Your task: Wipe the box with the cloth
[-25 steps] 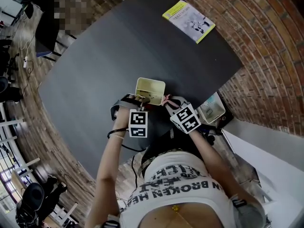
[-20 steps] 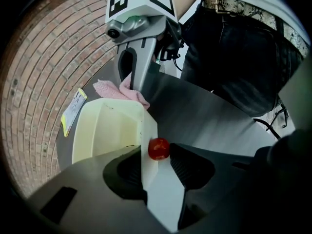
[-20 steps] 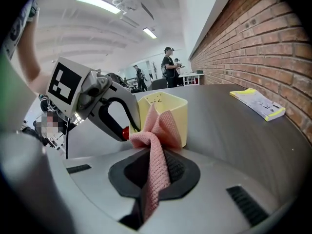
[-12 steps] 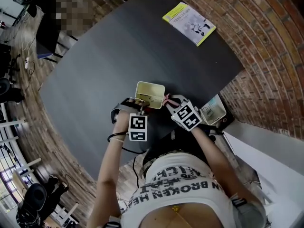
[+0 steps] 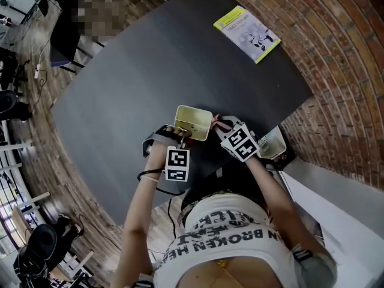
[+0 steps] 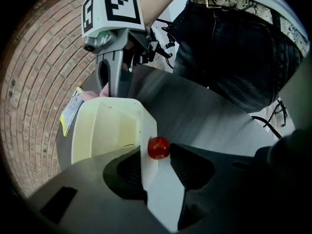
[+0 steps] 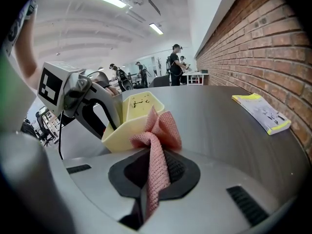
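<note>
Pink cloth (image 7: 161, 130); yellow box (image 7: 123, 125), illegible marks (image 7: 139, 101)

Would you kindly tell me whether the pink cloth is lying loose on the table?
No, the pink cloth is pinched between the jaws of the right gripper, close to the yellow box.

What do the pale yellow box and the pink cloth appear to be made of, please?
The pale yellow box looks plastic: smooth, slightly glossy, thin moulded walls. The pink cloth looks like woven or knitted fabric, possibly microfibre: matte, visible waffle-like texture, soft folds.
</note>
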### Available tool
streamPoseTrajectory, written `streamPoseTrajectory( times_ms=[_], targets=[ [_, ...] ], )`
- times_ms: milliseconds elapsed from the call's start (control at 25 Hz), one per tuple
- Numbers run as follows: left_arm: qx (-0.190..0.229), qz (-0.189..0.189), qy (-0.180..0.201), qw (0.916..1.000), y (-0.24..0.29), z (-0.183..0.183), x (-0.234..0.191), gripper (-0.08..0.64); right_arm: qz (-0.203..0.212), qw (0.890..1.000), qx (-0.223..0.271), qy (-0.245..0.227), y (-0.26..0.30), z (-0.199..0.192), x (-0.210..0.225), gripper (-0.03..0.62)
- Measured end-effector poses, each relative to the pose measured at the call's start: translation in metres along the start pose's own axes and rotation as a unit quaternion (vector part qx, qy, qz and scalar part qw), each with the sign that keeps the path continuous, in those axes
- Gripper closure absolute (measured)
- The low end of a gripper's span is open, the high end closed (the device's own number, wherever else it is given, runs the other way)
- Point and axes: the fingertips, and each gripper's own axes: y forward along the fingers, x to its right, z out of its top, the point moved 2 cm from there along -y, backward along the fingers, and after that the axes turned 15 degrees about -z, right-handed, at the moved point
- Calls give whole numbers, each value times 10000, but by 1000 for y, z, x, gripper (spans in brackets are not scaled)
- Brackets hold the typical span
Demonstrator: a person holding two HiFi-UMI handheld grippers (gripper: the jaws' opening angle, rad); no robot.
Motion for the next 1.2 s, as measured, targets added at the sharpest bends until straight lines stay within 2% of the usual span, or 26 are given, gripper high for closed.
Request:
streamPoseTrajectory(
  times_ms=[440, 640, 760, 1000, 1200],
  targets=[
    [-73, -44, -47, 10000, -1, -1, -2, 399, 42, 9999, 50, -153, 11, 12, 23, 575],
    [-68, -40, -46, 10000, -1, -2, -1, 399, 14, 9993, 272, -271, 14, 21, 32, 575],
    [-102, -44, 2, 9999, 0, -3, -1, 399, 154, 9988, 356, -284, 14, 28, 32, 575],
    [-172, -96, 154, 9997, 1, -6, 4, 399, 466, 9960, 443, -618, 6, 23, 23, 575],
    [-7, 79, -102, 9999, -2, -10, 0, 399, 696, 9917, 422, -990, -5, 19, -3, 575]
  ],
)
